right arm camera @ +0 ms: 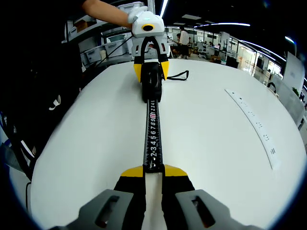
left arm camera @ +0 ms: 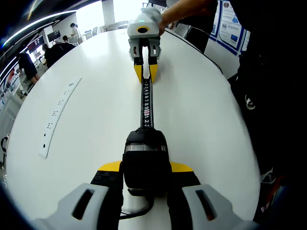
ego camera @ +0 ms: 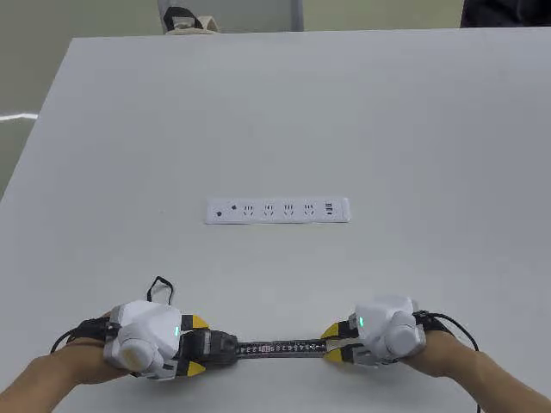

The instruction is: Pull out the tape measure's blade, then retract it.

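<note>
Head view, lower edge: the tape measure's case point(ego camera: 219, 346) is clamped between the jaws of the left gripper point(ego camera: 200, 347), at lower left, so that the body is anchored low over the table point(ego camera: 362, 112). The blade point(ego camera: 280, 348) is drawn out to the right in a short straight run just above the tabletop. Its tip is pinched by the closed jaws of the right gripper point(ego camera: 334, 342), at lower right. The two grippers are set facing each other along one line, which is judged to guard the blade against twisting or buckling when it is pulled and fed back. A white power strip point(ego camera: 277, 210) is seen in the middle of the frame, well apart from the blade. A thin black cord point(ego camera: 159, 286) lies near the left gripper. Neither is judged to obstruct the blade's line.
</note>
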Demonstrator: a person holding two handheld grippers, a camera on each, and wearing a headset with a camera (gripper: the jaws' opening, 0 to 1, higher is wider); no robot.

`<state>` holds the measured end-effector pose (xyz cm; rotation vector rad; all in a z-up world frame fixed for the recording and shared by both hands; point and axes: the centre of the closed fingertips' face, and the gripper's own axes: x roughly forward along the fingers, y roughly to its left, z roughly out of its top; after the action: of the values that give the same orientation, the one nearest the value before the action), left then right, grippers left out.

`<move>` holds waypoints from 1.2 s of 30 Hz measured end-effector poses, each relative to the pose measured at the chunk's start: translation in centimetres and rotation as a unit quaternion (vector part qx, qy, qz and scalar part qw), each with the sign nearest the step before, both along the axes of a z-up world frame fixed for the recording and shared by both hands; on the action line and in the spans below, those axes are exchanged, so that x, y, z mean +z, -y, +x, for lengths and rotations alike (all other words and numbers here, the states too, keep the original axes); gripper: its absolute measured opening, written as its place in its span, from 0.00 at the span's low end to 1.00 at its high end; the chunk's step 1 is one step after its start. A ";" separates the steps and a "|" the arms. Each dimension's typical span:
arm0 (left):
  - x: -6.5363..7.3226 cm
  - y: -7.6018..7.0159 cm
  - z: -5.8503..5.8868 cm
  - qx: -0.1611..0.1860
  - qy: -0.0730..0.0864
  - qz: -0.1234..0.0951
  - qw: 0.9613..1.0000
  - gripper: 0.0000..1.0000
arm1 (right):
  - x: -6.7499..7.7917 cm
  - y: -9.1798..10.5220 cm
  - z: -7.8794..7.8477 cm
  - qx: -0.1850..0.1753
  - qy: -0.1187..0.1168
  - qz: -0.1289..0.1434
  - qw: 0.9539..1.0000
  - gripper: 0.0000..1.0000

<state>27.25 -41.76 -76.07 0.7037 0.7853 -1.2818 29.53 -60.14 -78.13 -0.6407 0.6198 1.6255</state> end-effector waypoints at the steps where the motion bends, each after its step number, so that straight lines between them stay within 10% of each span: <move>1: 0.1 0.1 0.0 0.000 0.000 0.001 1.000 0.31 | 0.1 0.3 0.1 -0.005 -0.004 0.003 1.000 0.08; 36: 0.5 0.4 -0.1 0.003 -0.002 0.007 1.000 0.31 | 0.1 4.3 0.4 -0.021 -0.008 -0.004 1.000 0.08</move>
<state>27.13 -42.13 -75.57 0.7099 0.8001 -1.2747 29.91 -64.47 -78.03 -0.6174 0.6473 1.5920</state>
